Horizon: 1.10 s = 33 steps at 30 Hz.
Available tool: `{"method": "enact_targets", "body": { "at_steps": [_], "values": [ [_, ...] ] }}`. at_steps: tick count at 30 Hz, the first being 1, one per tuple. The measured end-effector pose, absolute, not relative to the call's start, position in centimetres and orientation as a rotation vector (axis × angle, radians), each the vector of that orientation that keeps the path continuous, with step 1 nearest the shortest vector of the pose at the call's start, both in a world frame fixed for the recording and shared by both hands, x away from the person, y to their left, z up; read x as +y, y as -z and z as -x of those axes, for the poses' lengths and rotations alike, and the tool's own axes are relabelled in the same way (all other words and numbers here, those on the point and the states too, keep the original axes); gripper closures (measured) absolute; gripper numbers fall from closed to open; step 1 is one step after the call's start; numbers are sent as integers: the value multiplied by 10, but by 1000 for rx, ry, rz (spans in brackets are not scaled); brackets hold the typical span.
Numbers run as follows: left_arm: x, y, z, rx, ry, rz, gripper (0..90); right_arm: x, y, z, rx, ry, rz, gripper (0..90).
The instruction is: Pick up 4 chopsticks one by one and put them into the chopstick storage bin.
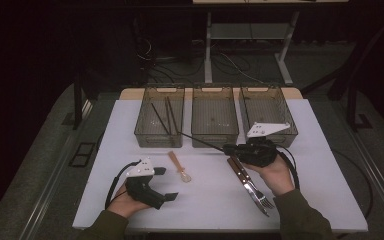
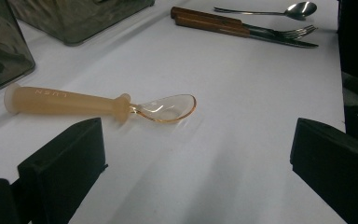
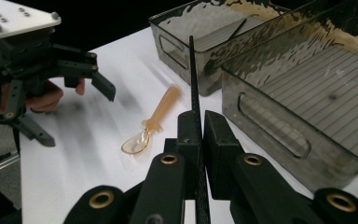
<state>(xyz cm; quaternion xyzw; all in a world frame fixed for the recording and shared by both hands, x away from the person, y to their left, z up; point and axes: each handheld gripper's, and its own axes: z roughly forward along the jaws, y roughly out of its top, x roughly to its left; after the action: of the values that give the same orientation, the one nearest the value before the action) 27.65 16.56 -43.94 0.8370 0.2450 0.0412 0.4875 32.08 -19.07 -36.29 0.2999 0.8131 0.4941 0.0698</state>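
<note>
A thin black chopstick [image 3: 194, 93] is being clamped between the closed right tongs [image 3: 200, 140], its tip pointing toward the left bin [image 1: 159, 117]. The left tongs [image 1: 163, 184] are being held wide open, empty, near the amber spoon [image 2: 98, 103] lying on the tabletop [image 1: 130, 125].

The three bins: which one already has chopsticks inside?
The left bin: two dark chopsticks lie in it. The middle bin and right bin hold none.

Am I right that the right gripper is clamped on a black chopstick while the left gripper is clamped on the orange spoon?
Not quite. The right gripper does clamp the black chopstick, but the left gripper is open; the orange spoon lies free on the table ahead of its jaws, as the left gripper view shows.
</note>
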Motion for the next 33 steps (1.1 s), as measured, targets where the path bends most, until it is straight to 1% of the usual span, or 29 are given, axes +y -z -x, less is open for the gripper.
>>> {"method": "enact_targets", "body": {
  "at_steps": [9, 33],
  "values": [
    [165, 439, -276, 583, -104, -2039, 22, -178, 363, -338, 2399, -1547, -946, 851],
    [164, 438, -275, 571, -91, -2035, 23, -128, 347, -395, 2320, -1464, -1088, 851]
  ]
}}
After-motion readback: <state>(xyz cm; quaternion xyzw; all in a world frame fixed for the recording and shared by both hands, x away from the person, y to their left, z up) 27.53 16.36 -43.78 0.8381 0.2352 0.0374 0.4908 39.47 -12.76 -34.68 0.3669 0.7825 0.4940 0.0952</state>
